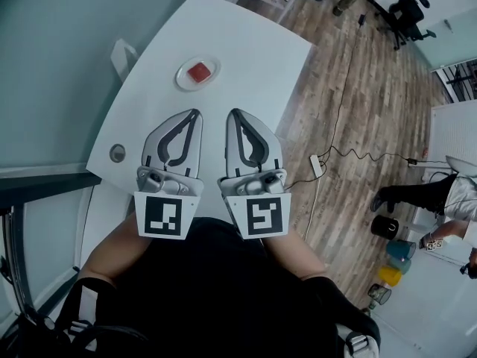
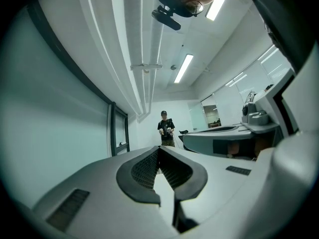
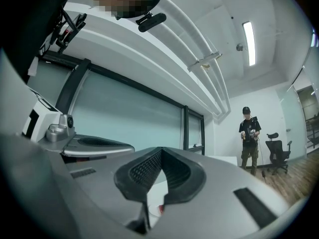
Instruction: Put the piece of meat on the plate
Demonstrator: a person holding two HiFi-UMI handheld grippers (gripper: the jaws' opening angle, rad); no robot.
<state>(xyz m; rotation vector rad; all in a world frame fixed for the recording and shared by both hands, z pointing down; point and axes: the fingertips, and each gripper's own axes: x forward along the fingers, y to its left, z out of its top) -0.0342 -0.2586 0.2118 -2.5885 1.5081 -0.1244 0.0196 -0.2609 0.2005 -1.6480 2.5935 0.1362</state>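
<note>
A red piece of meat [image 1: 199, 71] lies on a small white plate [image 1: 182, 80] near the far side of the white table [image 1: 253, 58]. Both grippers hover side by side close to my body, well short of the plate, pointing level toward it. My left gripper [image 1: 197, 113] is shut with nothing between its jaws, which meet at the tip in the left gripper view [image 2: 159, 149]. The jaws of my right gripper [image 1: 233, 113] likewise close empty in the right gripper view [image 3: 162, 151]. A sliver of red shows below those jaws [image 3: 160, 209].
A round grommet hole [image 1: 117, 153] sits near the table's left corner. A white chair [image 1: 123, 55] stands by the glass wall. A power strip with a cable [image 1: 316, 165] lies on the wooden floor. A person [image 3: 248, 133] and an office chair [image 3: 277, 151] stand far off.
</note>
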